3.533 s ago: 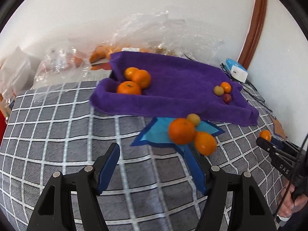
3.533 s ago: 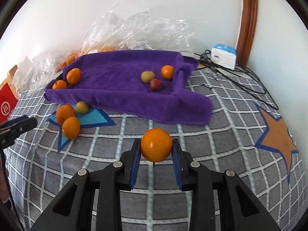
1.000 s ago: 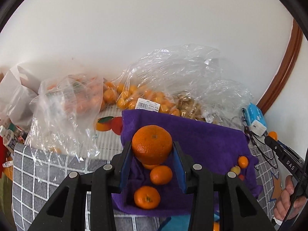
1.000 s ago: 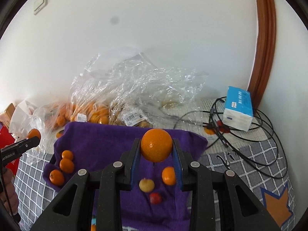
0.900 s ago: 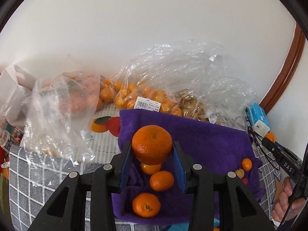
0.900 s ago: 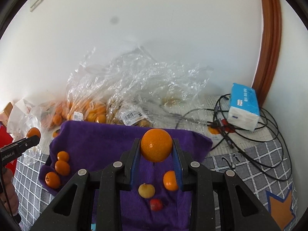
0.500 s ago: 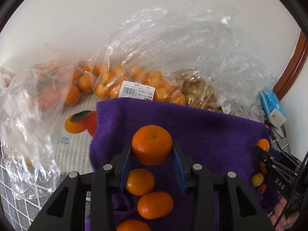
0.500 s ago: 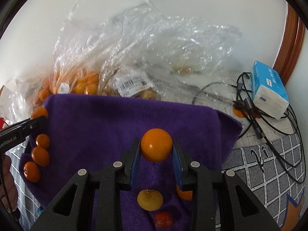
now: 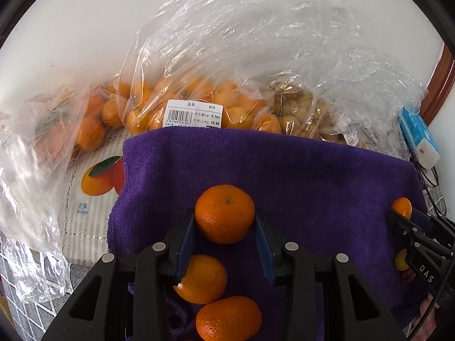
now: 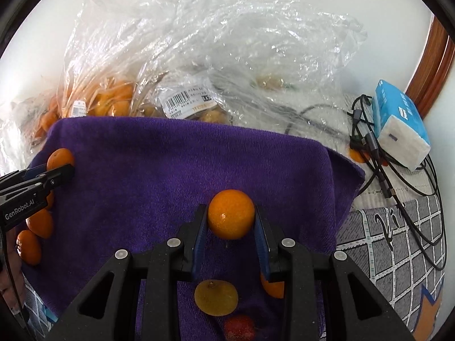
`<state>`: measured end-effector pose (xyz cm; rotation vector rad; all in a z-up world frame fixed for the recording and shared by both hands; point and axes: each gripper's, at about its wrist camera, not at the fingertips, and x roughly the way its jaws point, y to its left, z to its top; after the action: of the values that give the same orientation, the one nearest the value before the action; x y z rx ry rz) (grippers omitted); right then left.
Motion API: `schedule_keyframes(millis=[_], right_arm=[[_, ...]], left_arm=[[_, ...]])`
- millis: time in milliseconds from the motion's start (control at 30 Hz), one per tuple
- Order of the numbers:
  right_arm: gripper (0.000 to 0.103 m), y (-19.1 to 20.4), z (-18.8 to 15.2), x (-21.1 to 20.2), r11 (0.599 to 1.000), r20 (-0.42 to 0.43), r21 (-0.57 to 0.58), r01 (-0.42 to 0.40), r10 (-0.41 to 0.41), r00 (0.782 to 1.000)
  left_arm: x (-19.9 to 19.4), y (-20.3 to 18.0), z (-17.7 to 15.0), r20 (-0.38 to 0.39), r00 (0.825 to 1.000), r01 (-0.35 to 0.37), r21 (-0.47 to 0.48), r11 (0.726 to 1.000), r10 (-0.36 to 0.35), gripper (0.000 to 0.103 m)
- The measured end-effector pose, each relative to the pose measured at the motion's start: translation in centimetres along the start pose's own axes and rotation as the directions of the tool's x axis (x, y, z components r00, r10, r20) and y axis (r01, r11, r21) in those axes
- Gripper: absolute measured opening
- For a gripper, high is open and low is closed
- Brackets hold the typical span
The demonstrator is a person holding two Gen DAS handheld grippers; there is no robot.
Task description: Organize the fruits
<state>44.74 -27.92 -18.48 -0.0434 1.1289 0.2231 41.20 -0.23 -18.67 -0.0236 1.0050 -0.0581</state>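
Both grippers hung over a purple towel (image 9: 298, 170), each mid-delivery. The left gripper (image 9: 224, 236) had its jaws narrowed onto a mandarin (image 9: 224, 213), just beyond two more mandarins (image 9: 202, 278) lying on the cloth. The right gripper (image 10: 230, 238) was likewise closed around a smaller orange (image 10: 231, 213) – above a yellow fruit (image 10: 216, 297) and a red one (half hidden). Judged next: lower each fruit beside its own kind, then part the jaws.
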Motion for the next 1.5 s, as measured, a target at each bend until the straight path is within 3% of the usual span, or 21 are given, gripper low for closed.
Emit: schedule_keyframes(millis=[133, 267, 367, 467, 567, 767, 933, 1233, 1500], right_arm=[[0.033, 0.2, 0.0, -0.2, 1.000, 0.006, -0.010, 0.020, -0.020, 1.000], [0.048, 0.3, 0.0, -0.9, 0.999, 0.031, -0.001, 0.035, -0.034, 0.999], [0.051, 0.2, 0.3, -1.6, 0.999, 0.035, 0.010, 0.041, -0.041, 0.999], [0.053, 0.2, 0.1, -2.9, 0.999, 0.046, 0.029, 0.033, -0.034, 0.998], [0.063, 0.1, -0.4, -4.9, 0.997, 0.077, 0.063, 0.042, -0.047, 0.996], [0.063, -1.0, -2.1, -9.8, 0.993, 0.114, 0.093, 0.068, -0.079, 0.990], [0.063, -1.3, -4.4, -13.8, 0.985, 0.163, 0.092, 0.148, -0.162, 0.973], [0.063, -1.7, -9.6, -17.7, 0.984, 0.186, 0.163, 0.078, -0.108, 0.977], [0.063, 1.1, -13.7, -17.4, 0.992, 0.190, 0.108, 0.061, -0.081, 0.979]], left_arm=[[0.0, 0.0, 0.0, -0.004, 1.000, 0.003, 0.005, 1.000, -0.003, 0.039], [0.2, -0.1, 0.1, 0.001, 1.000, 0.008, 0.012, 1.000, -0.008, 0.039], [-0.1, -0.1, 0.2, 0.006, 1.000, 0.027, 0.007, 1.000, -0.027, 0.046], [-1.9, -0.1, 0.3, 0.043, 0.998, 0.053, 0.003, 0.999, -0.053, 0.050], [-4.0, -0.5, 0.4, 0.082, 0.994, 0.076, 0.022, 0.997, -0.077, 0.058], [-9.2, -1.5, 0.1, 0.157, 0.983, 0.083, 0.061, 0.995, -0.092, 0.066], [-12.9, -0.9, -2.3, 0.182, 0.978, 0.091, 0.062, 0.994, -0.101, 0.069], [-16.4, 2.5, -9.1, 0.196, 0.980, 0.041, 0.031, 0.999, -0.047, 0.069], [-15.2, 5.3, -14.4, 0.152, 0.988, 0.012, 0.004, 1.000, -0.013, 0.069]])
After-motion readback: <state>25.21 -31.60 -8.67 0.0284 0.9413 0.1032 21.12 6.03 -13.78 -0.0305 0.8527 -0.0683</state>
